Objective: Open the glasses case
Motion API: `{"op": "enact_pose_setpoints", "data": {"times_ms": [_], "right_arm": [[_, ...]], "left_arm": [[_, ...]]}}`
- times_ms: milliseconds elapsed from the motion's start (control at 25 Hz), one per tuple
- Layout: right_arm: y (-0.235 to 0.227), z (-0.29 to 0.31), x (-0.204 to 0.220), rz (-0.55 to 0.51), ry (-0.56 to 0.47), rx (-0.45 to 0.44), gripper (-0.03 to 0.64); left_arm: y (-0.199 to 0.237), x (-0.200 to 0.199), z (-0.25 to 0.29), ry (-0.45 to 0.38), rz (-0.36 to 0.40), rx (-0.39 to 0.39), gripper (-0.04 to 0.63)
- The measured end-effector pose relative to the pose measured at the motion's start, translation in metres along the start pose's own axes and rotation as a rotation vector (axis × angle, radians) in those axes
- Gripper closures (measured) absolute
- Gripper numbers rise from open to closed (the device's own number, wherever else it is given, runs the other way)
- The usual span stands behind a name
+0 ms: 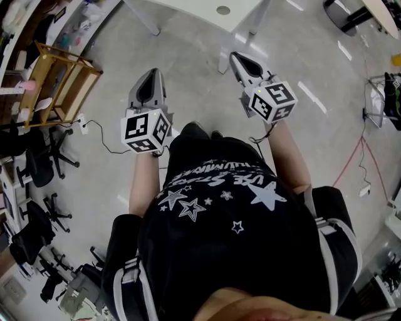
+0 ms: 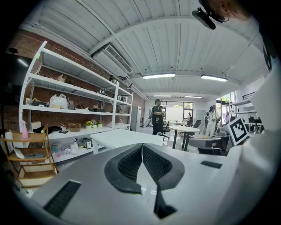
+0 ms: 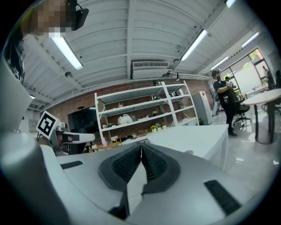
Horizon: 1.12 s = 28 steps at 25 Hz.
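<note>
Head view: the pale grey polished floor (image 1: 188, 81) fills most of what lies beneath and ahead of both grippers. A white rectangular table (image 1: 194, 9) stands ahead of them, beyond their tips. A tall white metal shelving unit (image 2: 74, 94) against a brick wall rises ahead and to the left of the left gripper (image 2: 142, 147). That grey two-jaw tool is held out roughly level, its ribbed black pads pressed together with nothing between them. The right gripper (image 3: 141, 149) beside it is likewise closed and empty. No glasses case shows in any view, so its place cannot be told. The task looks unstarted: the case has yet to be found, reached and opened.
</note>
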State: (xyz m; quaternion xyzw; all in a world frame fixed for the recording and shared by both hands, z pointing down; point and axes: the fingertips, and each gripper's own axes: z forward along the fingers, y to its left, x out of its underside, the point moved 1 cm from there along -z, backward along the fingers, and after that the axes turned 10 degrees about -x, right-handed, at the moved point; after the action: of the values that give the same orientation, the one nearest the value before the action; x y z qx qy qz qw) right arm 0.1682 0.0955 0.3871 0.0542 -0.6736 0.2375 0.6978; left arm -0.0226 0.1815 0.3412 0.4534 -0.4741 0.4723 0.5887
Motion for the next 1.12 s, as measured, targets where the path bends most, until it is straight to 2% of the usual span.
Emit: {"op": "enact_pose_setpoints", "data": {"times_ms": [240, 480, 920, 1120], "right_arm": [[-0.010, 0.028, 0.003, -0.008, 0.024, -0.001, 0.608], [-0.047, 0.058, -0.005, -0.014, 0.028, 0.047, 0.609], [-0.128, 0.179, -0.035, 0.009, -0.017, 0.141, 0.609], [-0.152, 0.233, -0.045, -0.002, -0.009, 0.162, 0.607]], "left_arm": [[0.010, 0.002, 0.037, 0.005, 0.014, 0.042, 0.581], [0.018, -0.005, 0.100, -0.004, -0.002, 0.106, 0.581], [0.068, -0.020, 0.237, -0.001, -0.020, 0.205, 0.581], [0.094, -0.018, 0.290, 0.034, -0.021, 0.241, 0.581]]}}
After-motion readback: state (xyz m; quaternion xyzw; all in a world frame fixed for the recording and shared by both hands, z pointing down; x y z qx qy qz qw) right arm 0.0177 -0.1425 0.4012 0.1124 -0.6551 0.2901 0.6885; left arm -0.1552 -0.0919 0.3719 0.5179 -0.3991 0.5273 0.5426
